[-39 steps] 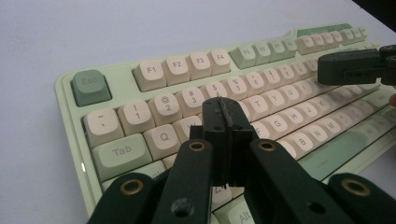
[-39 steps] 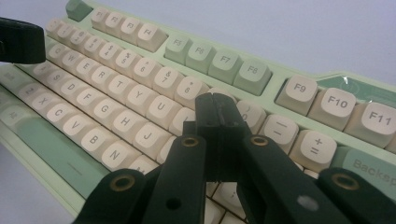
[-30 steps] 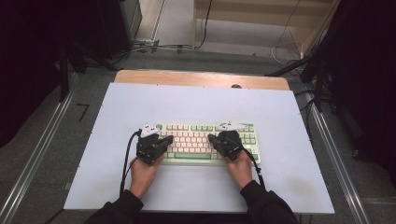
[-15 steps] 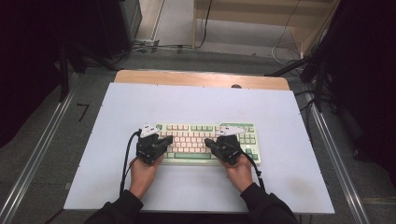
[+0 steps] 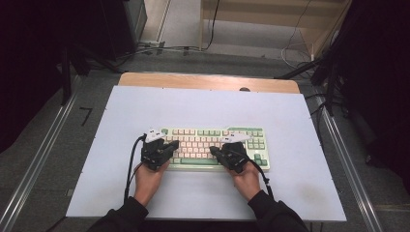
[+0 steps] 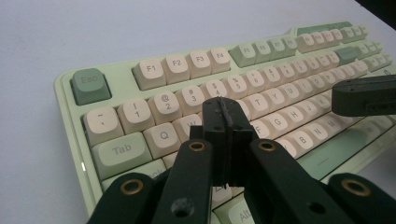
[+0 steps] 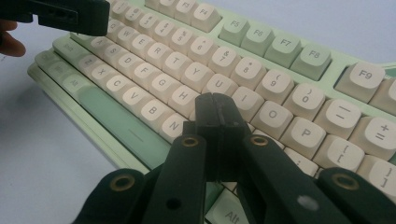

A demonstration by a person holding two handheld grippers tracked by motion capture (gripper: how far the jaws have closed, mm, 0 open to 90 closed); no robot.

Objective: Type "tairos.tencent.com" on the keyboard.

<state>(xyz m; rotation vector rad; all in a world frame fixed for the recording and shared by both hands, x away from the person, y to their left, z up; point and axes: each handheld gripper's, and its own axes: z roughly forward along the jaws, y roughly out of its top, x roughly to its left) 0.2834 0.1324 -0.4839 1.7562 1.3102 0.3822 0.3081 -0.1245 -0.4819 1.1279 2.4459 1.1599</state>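
High view: keyboard (image 5: 212,147) lies long axis crosswise on desk (image 5: 203,106); left gripper (image 5: 170,145) over its left half, right gripper (image 5: 215,151) over its right, both closed on nothing, tips facing inward.

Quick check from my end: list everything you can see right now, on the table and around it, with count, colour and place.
Mechanical keyboard with pale green case: one, cream and green keys, near-centre of the table, under both grippers.
White table mat: one, white, covers most of the tabletop.
Wooden table edge: one strip, light brown, along the far side.
Floor cables: several, dark, on the grey floor beyond the table.
Metal rails: two, grey, on the floor left and right of the table.
Left gripper: one, black, jaws shut, tip over the keyboard's left letter keys.
Right gripper: one, black, jaws shut, tip over the right letter keys.
Hands: two, dark sleeves, entering from the near edge.
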